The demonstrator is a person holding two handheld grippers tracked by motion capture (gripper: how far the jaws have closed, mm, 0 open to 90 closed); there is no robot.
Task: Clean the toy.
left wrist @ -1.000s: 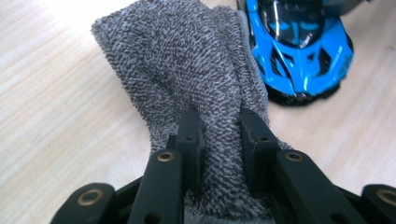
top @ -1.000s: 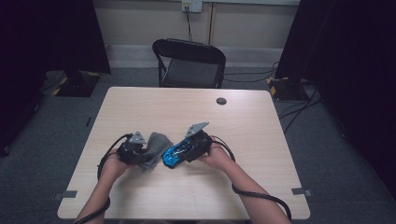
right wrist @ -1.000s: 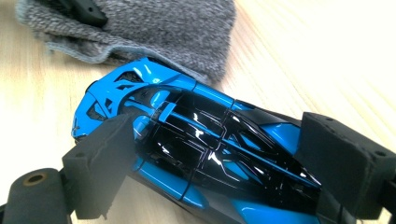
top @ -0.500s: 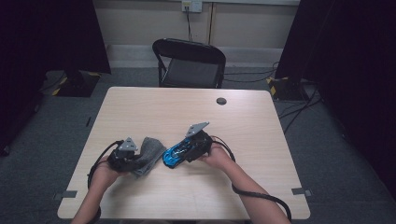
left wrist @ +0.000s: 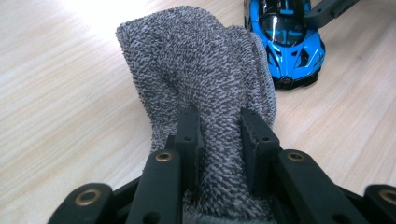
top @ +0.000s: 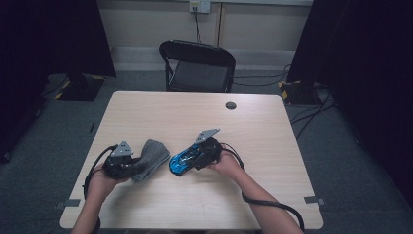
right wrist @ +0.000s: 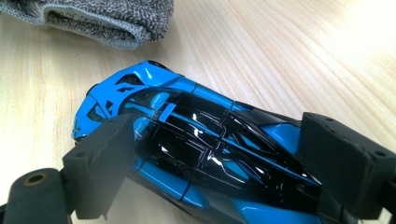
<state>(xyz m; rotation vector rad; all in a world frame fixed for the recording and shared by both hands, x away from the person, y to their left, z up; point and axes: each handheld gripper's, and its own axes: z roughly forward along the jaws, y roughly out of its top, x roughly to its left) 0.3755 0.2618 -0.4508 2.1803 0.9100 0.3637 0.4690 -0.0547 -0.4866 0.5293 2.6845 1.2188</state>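
My left gripper [top: 140, 164] is shut on a grey knitted cloth [top: 155, 156] at the table's front left. In the left gripper view its jaws [left wrist: 218, 119] pinch a fold of the cloth [left wrist: 196, 60], whose far end drapes onto the wood. A blue and black toy car [top: 178, 163] lies just right of the cloth, its nose [left wrist: 287, 42] close to the cloth's edge. My right gripper [top: 191, 157] is shut on the car, and in the right gripper view its pads [right wrist: 224, 126] press on both sides of the car [right wrist: 196, 135], with the cloth [right wrist: 102, 18] beyond.
The light wooden table [top: 272, 146] has a small black round cap [top: 231, 105] near its far edge. A black folding chair [top: 197, 66] stands behind the table. Cables trail from both grippers over the front edge.
My left gripper has drawn the grey cloth leftward, away from the car. The right gripper and the car have stayed put.
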